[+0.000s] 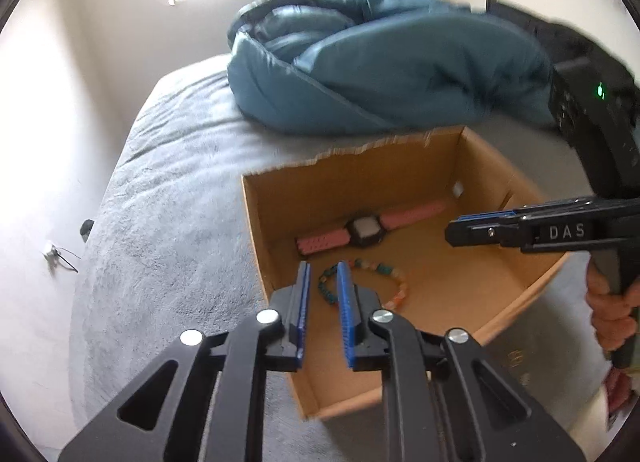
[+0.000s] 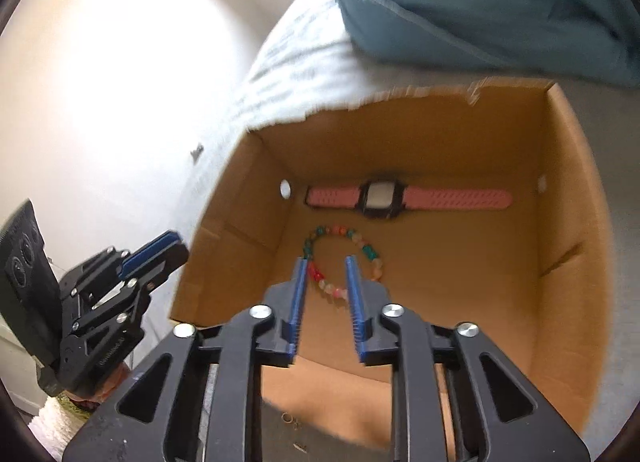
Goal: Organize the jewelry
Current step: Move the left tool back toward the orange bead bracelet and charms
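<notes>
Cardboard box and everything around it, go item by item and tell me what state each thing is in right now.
Cardboard box: open-topped, on the bed, far rim torn.
Pink watch: unbuckled, laid flat along the box's far wall.
Beaded bracelet: closed loop, flat on the box floor, not held.
Left gripper: jaws apart, empty.
Right gripper: jaws apart, empty, above the box.
Blue duvet: bunched up behind the box.

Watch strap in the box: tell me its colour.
Pink, with a dark case; the watch shows best in the right wrist view.
</notes>
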`<state>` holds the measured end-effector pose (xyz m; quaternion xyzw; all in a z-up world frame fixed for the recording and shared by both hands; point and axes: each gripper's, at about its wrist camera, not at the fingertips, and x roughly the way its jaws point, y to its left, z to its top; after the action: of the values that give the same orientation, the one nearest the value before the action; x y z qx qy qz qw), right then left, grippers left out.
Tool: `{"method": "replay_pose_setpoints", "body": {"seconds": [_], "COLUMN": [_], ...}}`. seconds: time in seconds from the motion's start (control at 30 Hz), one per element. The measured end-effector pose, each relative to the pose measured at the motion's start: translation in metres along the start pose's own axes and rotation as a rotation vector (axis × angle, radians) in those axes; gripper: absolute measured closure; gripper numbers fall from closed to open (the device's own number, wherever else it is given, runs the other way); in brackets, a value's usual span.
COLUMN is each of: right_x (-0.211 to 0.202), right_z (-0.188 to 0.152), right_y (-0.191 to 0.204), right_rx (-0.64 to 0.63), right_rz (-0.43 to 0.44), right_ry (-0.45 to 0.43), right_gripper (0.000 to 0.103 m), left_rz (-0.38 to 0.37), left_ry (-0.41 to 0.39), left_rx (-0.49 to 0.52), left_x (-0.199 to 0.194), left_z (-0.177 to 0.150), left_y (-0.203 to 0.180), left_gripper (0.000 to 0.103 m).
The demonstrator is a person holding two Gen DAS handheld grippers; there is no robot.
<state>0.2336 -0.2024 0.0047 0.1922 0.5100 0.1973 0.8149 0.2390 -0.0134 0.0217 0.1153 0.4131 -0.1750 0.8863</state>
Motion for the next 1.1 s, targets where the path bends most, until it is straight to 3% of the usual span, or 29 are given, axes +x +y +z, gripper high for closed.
{"method": "replay_pose_setpoints", "body": {"seconds": [0.2, 0.43, 0.5, 0.77, 0.97, 1.1], "right_x": [-0.065, -0.120, -0.122, -0.122, -0.116, -0.103], "right_z": [-0.021, -0.090, -0.112, -0.183, -0.201, -0.200], "right_y": [0.012, 0.035, 0.036, 0.018, 0.011, 0.007], "right_rx": [-0.065, -0.215, -0.228, -0.257, -0.333, -0.395], "right_rz": [-0.033, -0.132, -0.151, -0.241, -0.235, -0.224], "right_ry": [-0.144, -0.292, -0.308, -0.308, -0.300, -0.277], "right_gripper": [0.075, 0.066, 0.062, 0.062, 0.062, 0.062], "left_rz": [-0.048, -0.088, -0.100, -0.168, -0.206, -0.271], "left_ry": [-0.137, -0.202, -0.196, -0.114, -0.085, -0.067], "left_rx": [-0.088, -0.156, -0.162, -0.148, -0.123, -0.089], "left_x": [-0.063, -0.104, -0.108, -0.093, -0.082, -0.069], "left_z": [-0.024, -0.075, -0.093, -0.145, -0.172, -0.178], "left_y": [0.003, -0.006, -0.014, -0.047, -0.075, -0.087], "left_gripper": [0.087, 0.087, 0.087, 0.087, 0.087, 0.087]}}
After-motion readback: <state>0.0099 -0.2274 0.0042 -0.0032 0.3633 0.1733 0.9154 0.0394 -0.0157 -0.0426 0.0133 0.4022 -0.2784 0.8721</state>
